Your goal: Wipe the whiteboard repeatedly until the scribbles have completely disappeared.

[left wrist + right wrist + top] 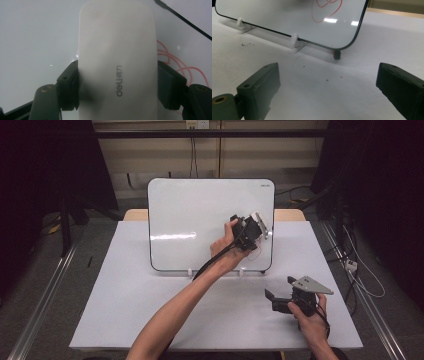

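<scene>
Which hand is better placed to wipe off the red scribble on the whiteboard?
Left. The left claw is shut on the white eraser and already up at the whiteboard beside the red scribble. The right claw is open, down over the table.

A white-covered worktop carries an upright whiteboard standing near its far edge on small white clip feet, with a few dark specks scattered on the surface before it.
</scene>
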